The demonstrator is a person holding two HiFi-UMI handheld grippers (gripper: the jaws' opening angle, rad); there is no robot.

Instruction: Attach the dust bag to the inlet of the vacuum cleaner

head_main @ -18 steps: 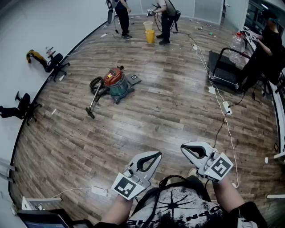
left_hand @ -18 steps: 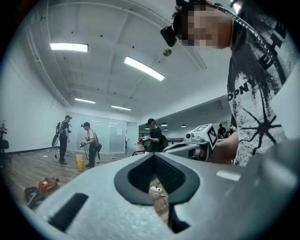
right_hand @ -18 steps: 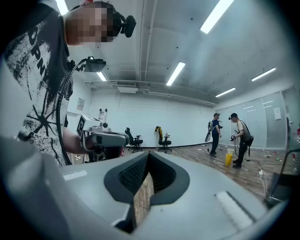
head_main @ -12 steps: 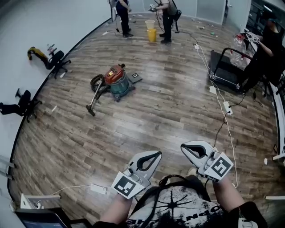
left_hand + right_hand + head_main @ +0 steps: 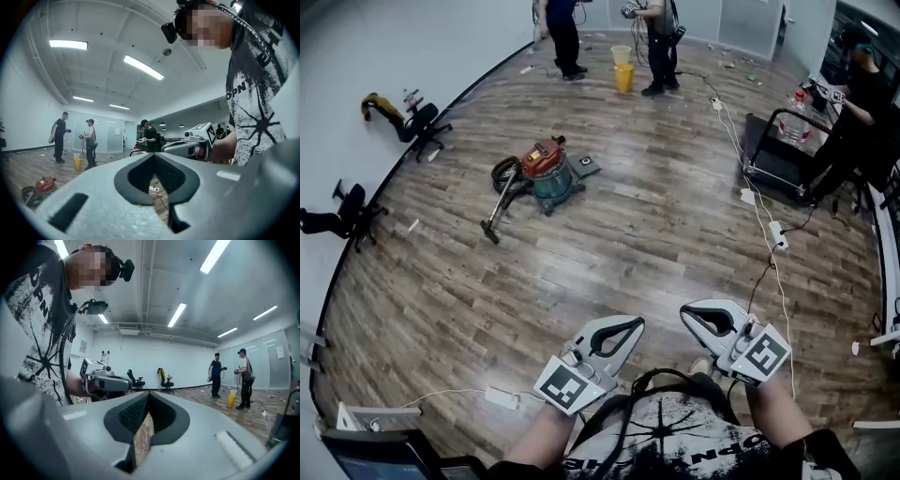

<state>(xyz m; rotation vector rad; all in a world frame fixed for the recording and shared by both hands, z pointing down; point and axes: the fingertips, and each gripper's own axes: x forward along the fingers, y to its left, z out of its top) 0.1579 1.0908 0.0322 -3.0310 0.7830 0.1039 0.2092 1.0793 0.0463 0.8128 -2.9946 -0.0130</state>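
Holding both grippers level over the floor's near edge, close to the person's body. Left gripper (image 5: 623, 330): jaws closed, nothing between them. Right gripper (image 5: 694, 317): same, closed and empty. Vacuum cleaner (image 5: 546, 172) sits well apart, toward the floor's far-left side, with a red lid on a green drum, so the drum's contents are hidden. Hose (image 5: 499, 178) lies coiled at its left. Flat dark piece (image 5: 584, 167) lies on the floor just beside the drum, too small to identify. Yellow bucket (image 5: 623, 77) stands near the far edge between two standing people; contents not visible.
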